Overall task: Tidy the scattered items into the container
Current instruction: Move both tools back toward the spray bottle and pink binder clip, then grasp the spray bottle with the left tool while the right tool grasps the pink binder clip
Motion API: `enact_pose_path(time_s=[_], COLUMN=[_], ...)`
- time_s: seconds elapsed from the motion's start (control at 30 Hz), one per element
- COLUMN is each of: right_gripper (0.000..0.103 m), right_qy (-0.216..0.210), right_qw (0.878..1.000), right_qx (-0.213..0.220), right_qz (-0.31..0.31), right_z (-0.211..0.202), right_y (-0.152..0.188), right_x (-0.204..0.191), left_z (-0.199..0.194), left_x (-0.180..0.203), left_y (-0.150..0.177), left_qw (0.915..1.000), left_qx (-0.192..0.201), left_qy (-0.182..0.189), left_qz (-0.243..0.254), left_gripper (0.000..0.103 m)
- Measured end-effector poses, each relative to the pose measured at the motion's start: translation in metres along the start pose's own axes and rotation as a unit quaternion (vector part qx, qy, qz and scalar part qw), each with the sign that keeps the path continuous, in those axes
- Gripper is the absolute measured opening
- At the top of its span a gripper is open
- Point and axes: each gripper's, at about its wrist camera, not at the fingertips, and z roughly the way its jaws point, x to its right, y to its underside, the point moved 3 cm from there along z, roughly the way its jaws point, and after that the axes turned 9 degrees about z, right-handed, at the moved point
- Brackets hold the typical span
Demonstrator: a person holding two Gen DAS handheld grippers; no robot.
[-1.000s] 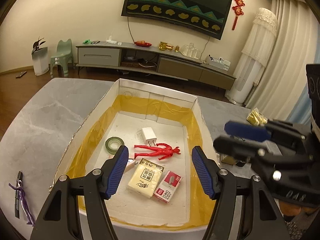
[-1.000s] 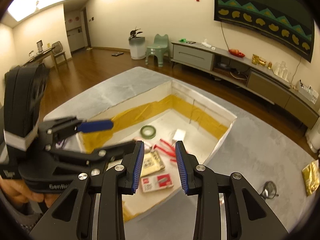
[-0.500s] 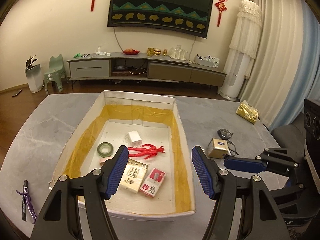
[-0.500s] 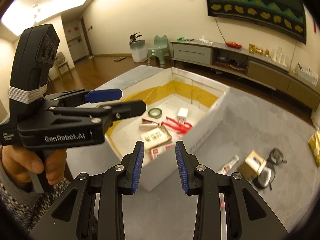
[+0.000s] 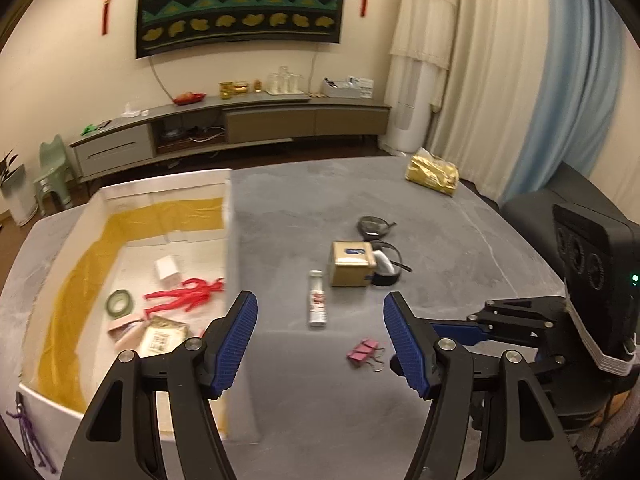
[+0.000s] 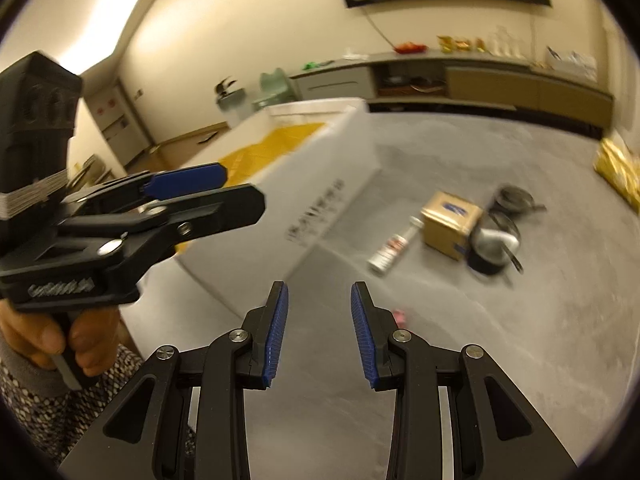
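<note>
Grippers both empty with fingers spread, left gripper (image 5: 320, 344) wide and right gripper (image 6: 318, 334) narrower, over table right of white container (image 5: 230, 240); tube (image 5: 317, 298), gold box (image 5: 351, 263), pink clip (image 5: 363, 351) lie scattered there.

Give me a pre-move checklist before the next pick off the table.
1. Left claw empty and open: ok, nothing between its pads.
2. Right claw empty and open: ok.
3. Loose items left on the grey table: ok to go on; white tube, gold box, pink binder clip, glasses and gold pouch lie outside the white container.
4. Tube free to grasp: ok, it lies apart from the box.
5. Box free to grasp: not ok, a black and white object sits against it.
6. Room in the container: ok, bare floor shows.
</note>
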Motion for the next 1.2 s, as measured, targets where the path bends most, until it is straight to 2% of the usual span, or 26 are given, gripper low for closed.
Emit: enact_pose_path(time_s=[0.13,0.23,0.4,0.57,0.8,0.93,1.13,1.17,1.2], right_gripper=[0.035,0.035,0.038,0.046,0.054,0.054,0.053,0.048,0.038], right_qy=[0.017,0.03,0.043,0.049,0.071,0.086,0.109,0.113,0.118], right_qw=[0.999,0.999,0.997,0.997,0.996,0.995,0.991,0.991,0.99], right_qx=[-0.011,-0.016,-0.024,-0.043,-0.045,-0.046,-0.035,-0.033,-0.032], right_qz=[0.029,0.042,0.056,0.041,-0.008,-0.037,-0.063,-0.065,-0.067], right_z=[0.002,0.005,0.01,0.028,0.054,0.07,0.088,0.087,0.087], right_y=[0.009,0.011,0.015,0.023,0.028,0.029,0.033,0.033,0.034], right_x=[0.029,0.045,0.062,0.059,0.039,0.03,0.026,0.026,0.027], left_z=[0.028,0.055,0.091,0.12,0.154,0.169,0.187,0.189,0.189], left_x=[0.022,0.031,0.029,0.017,0.005,-0.005,-0.014,-0.015,-0.015], left_y=[-0.001,0.001,0.011,0.021,0.021,0.022,0.029,0.029,0.028], left_qw=[0.9995,0.9983,0.9961,0.9937,0.991,0.9896,0.9887,0.9888,0.9892], left_qx=[-0.024,-0.052,-0.088,-0.107,-0.117,-0.114,-0.119,-0.119,-0.118], left_qy=[0.009,0.003,-0.006,-0.018,-0.029,-0.027,-0.033,-0.036,-0.034], left_qz=[0.02,0.026,0.008,-0.029,-0.058,-0.083,-0.086,-0.083,-0.079], left_gripper=[0.067,0.067,0.067,0.067,0.067,0.067,0.068,0.068,0.068])
